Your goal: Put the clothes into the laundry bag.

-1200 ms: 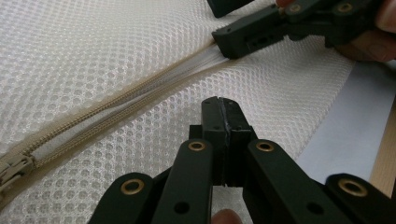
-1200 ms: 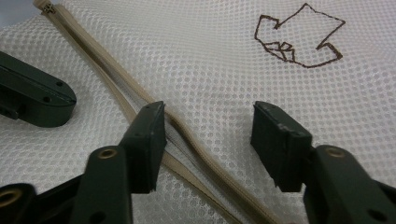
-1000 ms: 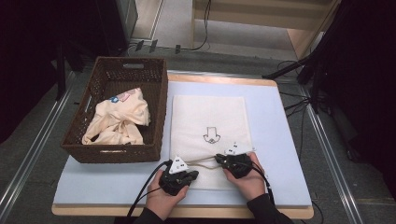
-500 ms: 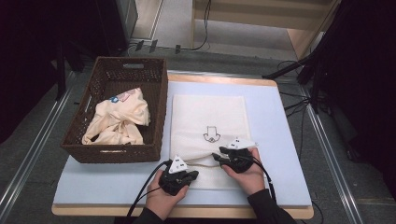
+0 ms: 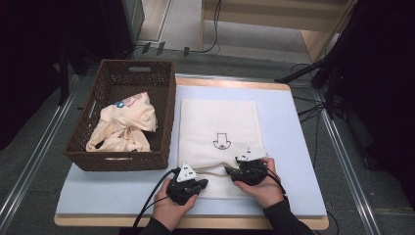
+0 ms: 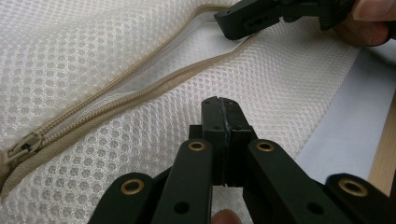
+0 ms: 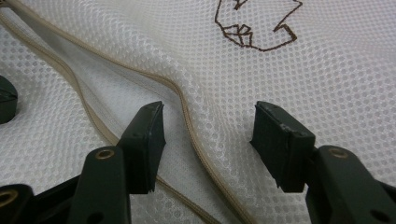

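Observation:
A cream mesh bag (image 5: pixel 220 122) with a small brown drawing (image 7: pixel 254 30) lies flat on the pale blue mat (image 5: pixel 288 122). Its beige zipper (image 6: pixel 116 95) near the front edge gapes open, with the pull (image 6: pixel 23 147) at one end. My left gripper (image 5: pixel 201 184) (image 6: pixel 220 103) is shut and rests over the mesh just below the zipper; I cannot tell whether mesh is pinched. My right gripper (image 5: pixel 228 171) (image 7: pixel 208 140) has just been opening. The upper zipper edge (image 7: pixel 187 116) runs between its spread jaws, untouched by the pads. Its tip (image 6: pixel 247 18) also reaches in over the gap.
A brown wicker basket (image 5: pixel 169 105) stands to the left of the bag and holds crumpled cream clothes (image 5: pixel 122 125). Bare mat lies right of the bag. The wooden table edge (image 5: pixel 195 221) runs along the front, and cables lie on the floor beyond.
The right gripper's jaws have spread apart over the zipper and the hand shifted slightly. The left hand and gripper stayed where they were.

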`<move>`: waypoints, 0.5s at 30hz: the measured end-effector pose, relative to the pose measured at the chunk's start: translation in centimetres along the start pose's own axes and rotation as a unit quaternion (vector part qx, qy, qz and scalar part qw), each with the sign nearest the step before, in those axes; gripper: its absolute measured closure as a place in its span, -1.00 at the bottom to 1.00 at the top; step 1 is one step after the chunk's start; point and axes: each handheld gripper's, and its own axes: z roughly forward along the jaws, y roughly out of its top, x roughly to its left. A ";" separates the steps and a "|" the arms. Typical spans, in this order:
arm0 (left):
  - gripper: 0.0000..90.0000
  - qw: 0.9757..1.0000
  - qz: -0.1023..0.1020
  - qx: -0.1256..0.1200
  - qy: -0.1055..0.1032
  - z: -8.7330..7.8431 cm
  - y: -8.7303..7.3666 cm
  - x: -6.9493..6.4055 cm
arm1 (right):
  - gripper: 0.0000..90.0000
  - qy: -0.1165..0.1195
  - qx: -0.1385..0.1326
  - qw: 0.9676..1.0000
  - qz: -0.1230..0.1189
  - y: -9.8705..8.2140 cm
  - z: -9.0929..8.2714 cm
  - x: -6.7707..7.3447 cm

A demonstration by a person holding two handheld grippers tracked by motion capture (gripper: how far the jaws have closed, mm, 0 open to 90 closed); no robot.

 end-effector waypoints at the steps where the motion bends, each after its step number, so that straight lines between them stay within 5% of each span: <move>1: 1.00 1.000 0.000 0.000 0.000 0.0 0.0 0.0 | 0.15 -0.001 -0.002 1.000 -0.005 0.0 0.0 0.1; 3: 1.00 1.000 0.000 0.000 0.000 0.0 0.0 0.0 | 0.56 0.004 -0.005 1.000 -0.008 0.1 -0.1 0.2; 7: 1.00 1.000 -0.001 0.000 -0.001 0.0 0.0 0.1 | 0.91 -0.008 -0.022 1.000 0.003 0.3 -0.2 0.1; 10: 1.00 1.000 -0.001 0.000 -0.001 0.0 0.0 0.0 | 0.78 0.000 -0.067 0.997 0.040 0.5 -0.6 -0.2; 15: 1.00 1.000 -0.001 0.000 -0.001 0.0 0.0 0.0 | 0.43 -0.008 -0.035 0.999 0.031 0.2 0.3 -0.3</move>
